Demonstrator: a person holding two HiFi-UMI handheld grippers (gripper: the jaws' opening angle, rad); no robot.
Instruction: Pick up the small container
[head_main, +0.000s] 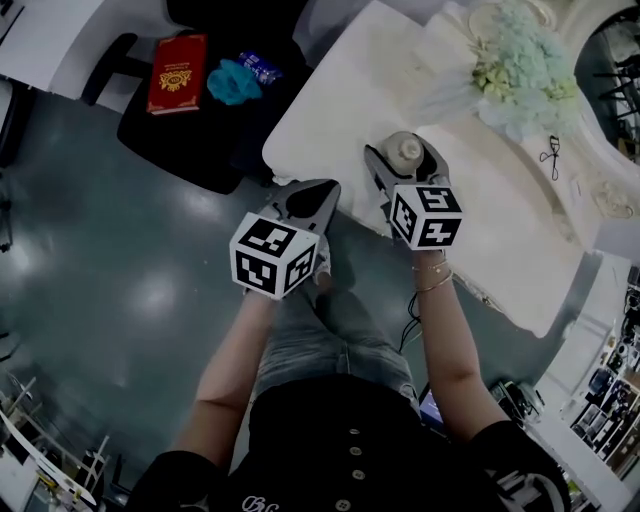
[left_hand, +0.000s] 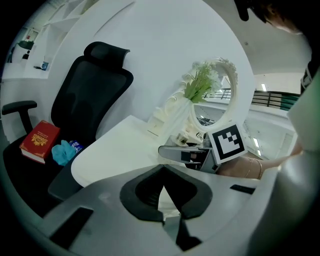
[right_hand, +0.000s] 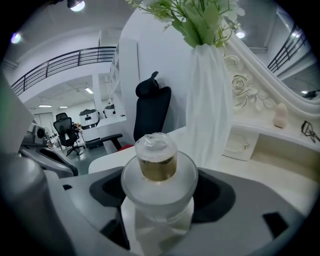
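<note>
Both tongs were closed, my left tongs on nothing and my right tongs clamped around the small container by the surface edge, where I judged its smooth round body might slip out if my squeeze slackened.

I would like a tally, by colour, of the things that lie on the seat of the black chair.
Red: 1, the book
Teal: 1, the cloth
Blue: 1, the small packet
Total: 3 things on the chair seat
</note>
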